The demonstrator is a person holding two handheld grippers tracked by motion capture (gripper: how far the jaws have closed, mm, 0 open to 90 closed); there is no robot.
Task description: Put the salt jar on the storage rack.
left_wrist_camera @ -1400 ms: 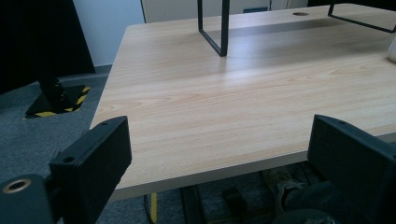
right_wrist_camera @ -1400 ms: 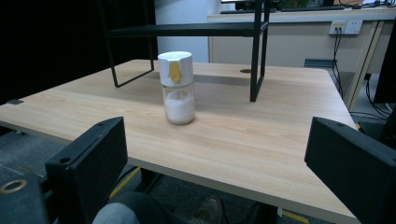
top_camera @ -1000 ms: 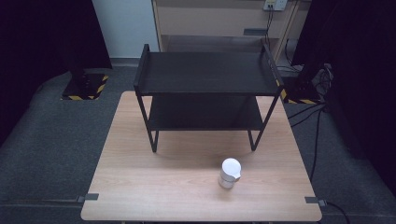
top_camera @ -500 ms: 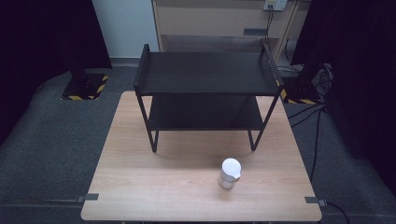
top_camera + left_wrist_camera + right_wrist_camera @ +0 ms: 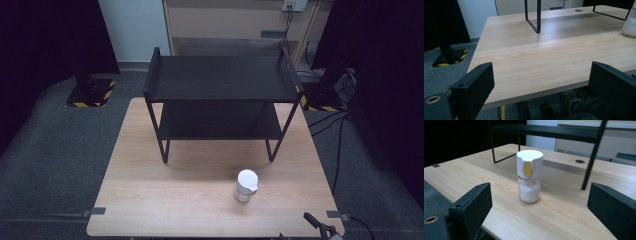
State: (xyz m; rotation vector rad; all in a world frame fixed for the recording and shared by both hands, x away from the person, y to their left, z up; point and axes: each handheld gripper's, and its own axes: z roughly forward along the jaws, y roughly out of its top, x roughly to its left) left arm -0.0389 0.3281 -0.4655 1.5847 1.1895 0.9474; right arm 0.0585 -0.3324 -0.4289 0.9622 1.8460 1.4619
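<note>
One shaker (image 5: 529, 177) stands upright, yellow tab facing the wide-open right tool (image 5: 541, 210); left tool (image 5: 541, 90) gapes too.

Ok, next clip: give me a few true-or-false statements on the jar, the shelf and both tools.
1. The jar stands upright on the table. True.
2. The jar sits on the shelf's lower tier. False: it stands on the table in front of the black shelf.
3. The right tool is open, the jar ahead between its jaws' line. True.
4. The left tool grips the jar. False: it is open at the table edge, holding nothing.
5. The jar's cap is black. False: white, with a yellow tab.
</note>
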